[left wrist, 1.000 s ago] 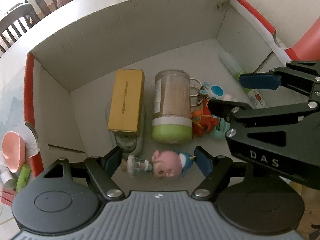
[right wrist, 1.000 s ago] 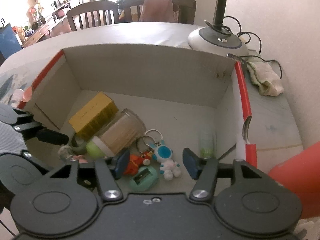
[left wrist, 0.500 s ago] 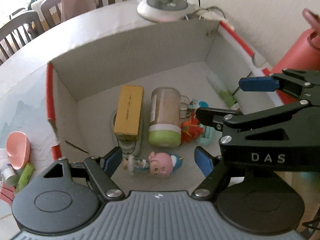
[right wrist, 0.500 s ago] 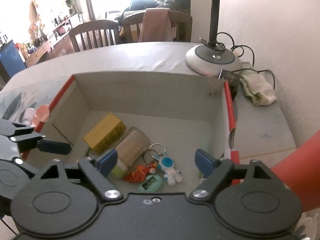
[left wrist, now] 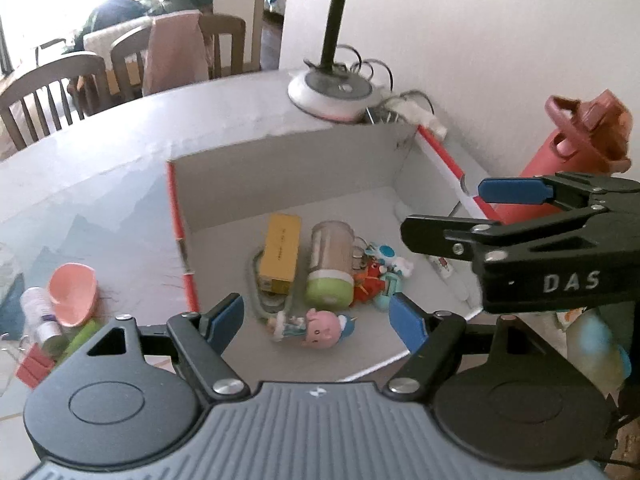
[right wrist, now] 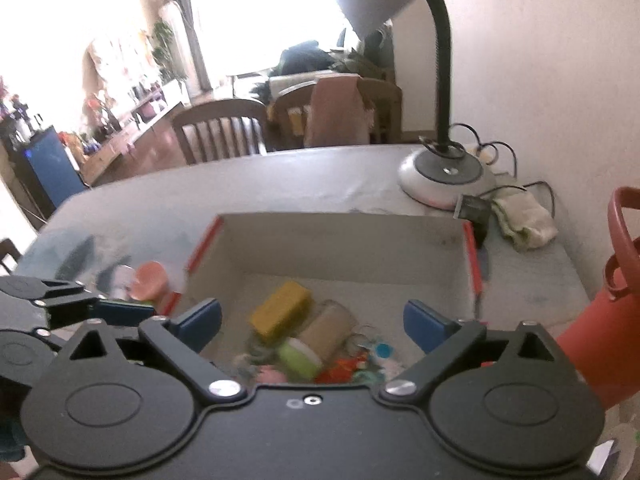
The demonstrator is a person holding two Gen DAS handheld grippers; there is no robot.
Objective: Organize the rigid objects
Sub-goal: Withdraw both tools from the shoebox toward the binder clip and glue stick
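A white cardboard box (left wrist: 280,168) with red edges holds a yellow box (left wrist: 280,254), a green-capped jar (left wrist: 330,264) lying on its side, a pink pig figure (left wrist: 316,328), several small toys (left wrist: 380,272) and a tube (left wrist: 446,270). My left gripper (left wrist: 316,318) hangs open above the box's near side with nothing between its fingers. My right gripper (right wrist: 312,322) is above the box (right wrist: 344,236) too, its jaws opening wide and empty; it also shows at the right (left wrist: 472,212) of the left wrist view.
On the table left of the box lie a pink spoon-like scoop (left wrist: 74,294), a small white bottle (left wrist: 40,312) and other bits. A red flask (left wrist: 560,160) stands right of the box. A lamp base (right wrist: 446,178), cables and a cloth (right wrist: 520,220) sit behind it. Chairs stand beyond the table.
Both grippers rose and pulled back from inside the box, so the box now looks smaller and the room shows. The right gripper's fingers spread wider. The objects in the box stayed put.
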